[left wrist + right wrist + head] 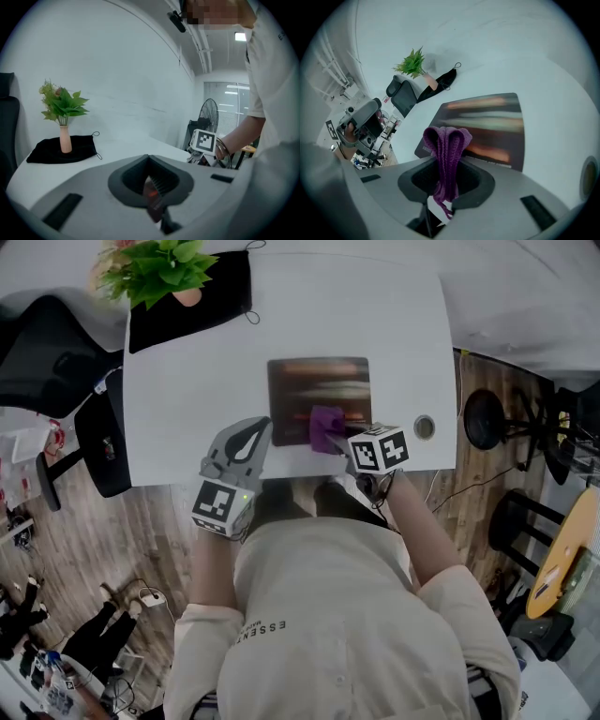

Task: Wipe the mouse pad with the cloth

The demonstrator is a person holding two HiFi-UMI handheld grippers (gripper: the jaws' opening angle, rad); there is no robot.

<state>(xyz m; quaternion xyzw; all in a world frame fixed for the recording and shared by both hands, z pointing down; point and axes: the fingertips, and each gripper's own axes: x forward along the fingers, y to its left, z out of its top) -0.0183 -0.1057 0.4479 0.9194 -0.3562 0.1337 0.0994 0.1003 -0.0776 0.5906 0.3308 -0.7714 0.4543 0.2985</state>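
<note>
A dark mouse pad (319, 388) with blurred orange and green streaks lies on the white table (187, 399), near its front edge. My right gripper (339, 439) is shut on a purple knitted cloth (325, 427), which rests on the pad's near edge. In the right gripper view the folded cloth (445, 138) sticks up out of the right gripper (446, 174) and hides its tips, with the mouse pad (487, 126) just beyond. My left gripper (255, 434) hovers at the table's front edge, left of the pad. The left gripper (152, 190) holds nothing, its jaws together.
A black cloth (192, 298) at the table's back left carries a vase with a green plant (157, 266). A round cable hole (425, 427) sits right of the pad. An office chair (52, 357) stands left of the table and a black stool (483, 418) right.
</note>
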